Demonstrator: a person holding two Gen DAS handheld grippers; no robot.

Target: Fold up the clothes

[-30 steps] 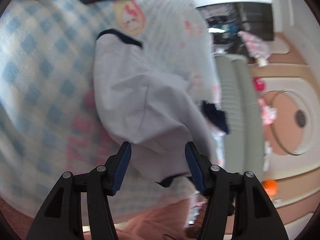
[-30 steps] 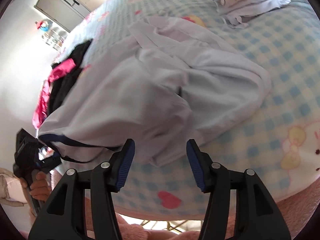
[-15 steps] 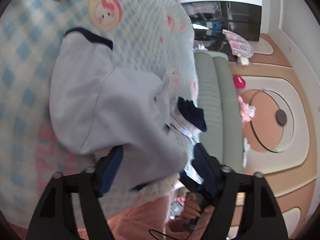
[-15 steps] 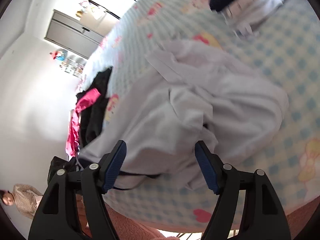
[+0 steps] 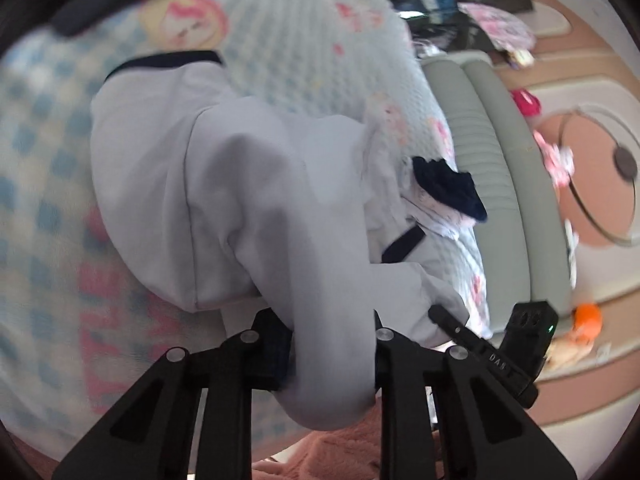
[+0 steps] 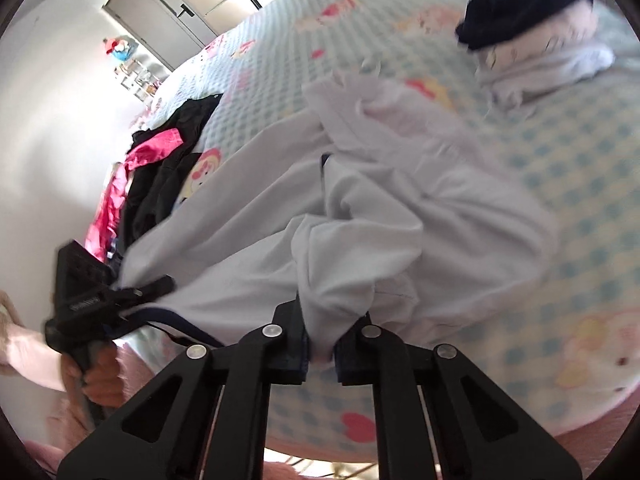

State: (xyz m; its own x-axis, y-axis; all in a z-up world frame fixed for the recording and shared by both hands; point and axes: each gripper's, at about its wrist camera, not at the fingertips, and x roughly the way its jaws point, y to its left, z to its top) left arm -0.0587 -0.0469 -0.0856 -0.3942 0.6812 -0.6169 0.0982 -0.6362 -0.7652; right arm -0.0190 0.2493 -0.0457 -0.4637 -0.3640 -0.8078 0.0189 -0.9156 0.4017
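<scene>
A white garment [image 5: 240, 184] with navy trim lies crumpled on a blue-checked cartoon blanket [image 5: 48, 152]. My left gripper [image 5: 332, 344] has a thick fold of its near edge between the jaws, which are closing and press on the cloth. In the right wrist view the same garment [image 6: 400, 208] spreads across the bed, and my right gripper [image 6: 322, 344] is shut on a bunched piece of its near hem. The left gripper [image 6: 152, 286] shows there at the left, clamped on the navy-edged hem. The right gripper's tip [image 5: 440, 314] shows in the left wrist view.
A small pile with a navy item [image 6: 528, 12] on white folded clothes sits at the far right of the bed. Black and pink clothes [image 6: 160, 168] lie at the left. A grey-green padded bed edge [image 5: 500, 184] runs along the far side. A hand [image 6: 100, 376] holds the left gripper.
Both grippers stood open around the garment's near edge; now both have shut on it. The cloth is bunched and pulled up between the two grips.
</scene>
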